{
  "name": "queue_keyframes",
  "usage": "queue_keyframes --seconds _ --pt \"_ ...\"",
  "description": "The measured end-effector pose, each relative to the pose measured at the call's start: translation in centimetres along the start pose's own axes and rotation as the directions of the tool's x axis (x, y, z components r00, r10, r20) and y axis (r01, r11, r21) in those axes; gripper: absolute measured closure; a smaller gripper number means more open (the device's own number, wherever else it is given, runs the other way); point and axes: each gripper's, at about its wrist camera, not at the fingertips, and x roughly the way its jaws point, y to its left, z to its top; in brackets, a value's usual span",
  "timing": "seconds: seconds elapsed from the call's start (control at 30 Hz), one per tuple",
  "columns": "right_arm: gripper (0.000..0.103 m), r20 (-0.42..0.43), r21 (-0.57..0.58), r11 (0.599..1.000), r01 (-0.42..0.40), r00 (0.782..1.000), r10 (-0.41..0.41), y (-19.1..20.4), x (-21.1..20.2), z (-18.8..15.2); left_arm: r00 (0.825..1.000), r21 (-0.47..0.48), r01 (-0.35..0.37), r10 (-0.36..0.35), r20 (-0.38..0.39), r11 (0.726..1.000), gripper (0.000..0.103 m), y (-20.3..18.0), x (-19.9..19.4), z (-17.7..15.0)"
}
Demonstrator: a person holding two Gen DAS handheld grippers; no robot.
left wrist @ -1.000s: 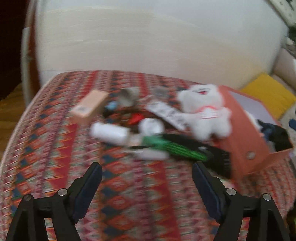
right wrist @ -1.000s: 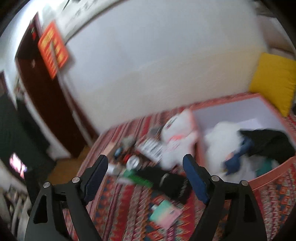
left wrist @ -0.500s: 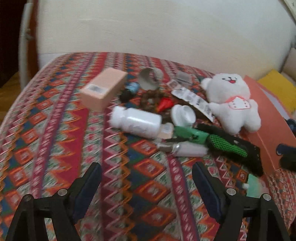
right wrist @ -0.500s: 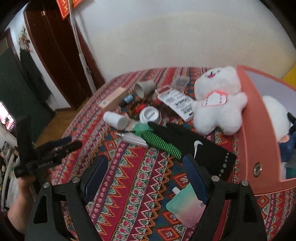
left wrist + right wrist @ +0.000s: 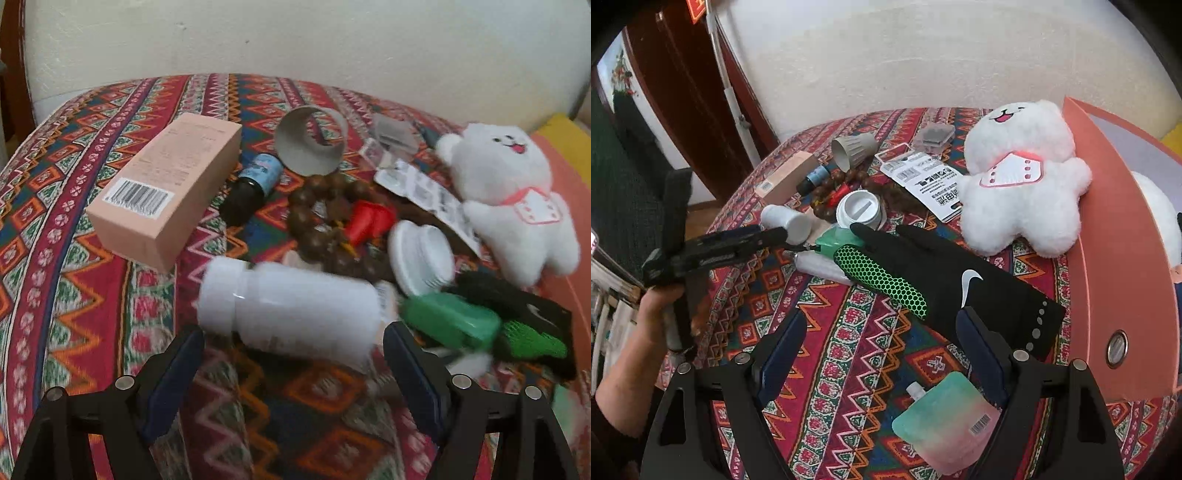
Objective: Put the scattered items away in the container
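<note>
Scattered items lie on a patterned cloth. A white bottle [image 5: 295, 314] lies on its side just ahead of my open left gripper [image 5: 291, 354], which the right wrist view shows reaching the bottle [image 5: 786, 221]. A black and green glove [image 5: 934, 277] lies just ahead of my open right gripper [image 5: 882, 350]. A white plush toy [image 5: 1023, 177] leans against the orange container [image 5: 1119, 258]. A pastel pouch [image 5: 945, 424] lies under the right gripper.
A pink carton [image 5: 166, 184], a dark dropper bottle [image 5: 251, 188], a grey cup [image 5: 310, 140], brown beads [image 5: 317, 221], a white jar [image 5: 421, 254], a green case [image 5: 450, 321] and a battery card [image 5: 927, 181] crowd the cloth. A white wall stands behind.
Both grippers have moved in closer to the pile. The left gripper has come right up to the white bottle; the right has dropped toward the glove and pouch.
</note>
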Motion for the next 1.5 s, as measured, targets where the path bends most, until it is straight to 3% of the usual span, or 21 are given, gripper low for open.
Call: queue_keyframes --seconds 0.23,0.5,0.67,0.7,0.8,0.87,0.9,0.93,1.0,1.1,1.5 --pt "0.017 -0.035 -0.004 0.999 0.040 0.999 -0.040 -1.0 2.1 0.2 0.999 0.049 -0.038 0.037 0.017 0.998 0.019 -1.6 1.8 0.8" --pt "0.018 -0.060 -0.032 0.995 0.097 0.993 -0.098 -1.7 4.0 0.2 0.999 0.068 -0.031 0.030 0.014 0.997 0.023 -1.8 2.6 1.5" --pt "0.018 -0.029 -0.084 0.985 0.154 0.987 -0.156 -1.3 4.5 0.3 1.000 0.041 -0.017 0.016 0.020 0.999 0.023 -1.0 3.4 1.9" --pt "0.018 -0.013 -0.107 0.979 0.174 0.984 -0.176 -1.1 4.7 0.4 0.999 0.035 -0.017 0.016 0.030 0.999 0.032 -0.8 3.3 1.8" --pt "0.018 0.042 -0.183 0.954 0.239 0.971 -0.236 -0.3 5.5 0.4 0.999 -0.004 0.004 -0.004 0.050 1.000 0.034 0.0 2.7 1.6" --pt "0.024 0.061 -0.238 0.932 0.273 0.962 -0.266 0.3 6.5 0.2 0.998 -0.030 0.030 -0.028 0.059 0.999 0.034 0.5 2.0 1.2" --pt "0.036 0.066 -0.263 0.922 0.284 0.959 -0.276 0.5 7.0 0.2 0.997 -0.042 0.042 -0.039 0.063 0.998 0.035 0.8 1.6 0.9" --pt "0.063 0.060 -0.281 0.914 0.293 0.956 -0.288 0.7 7.6 0.1 0.997 -0.052 0.051 -0.048 0.068 0.997 0.035 1.0 1.1 0.6" --pt "0.085 0.034 -0.301 0.903 0.307 0.949 -0.312 0.8 8.5 0.0 0.995 -0.067 0.065 -0.060 0.078 0.996 0.035 1.5 0.0 0.1" --pt "0.090 0.055 -0.304 0.895 0.327 0.944 -0.326 1.2 8.2 0.0 0.993 -0.081 0.071 -0.062 0.105 0.994 0.035 1.6 -2.1 -0.3" --pt "0.092 0.139 -0.231 0.941 0.248 0.966 -0.220 3.8 2.4 1.0 0.979 -0.036 0.072 -0.064 0.196 0.997 0.035 -1.1 -11.8 -4.2"
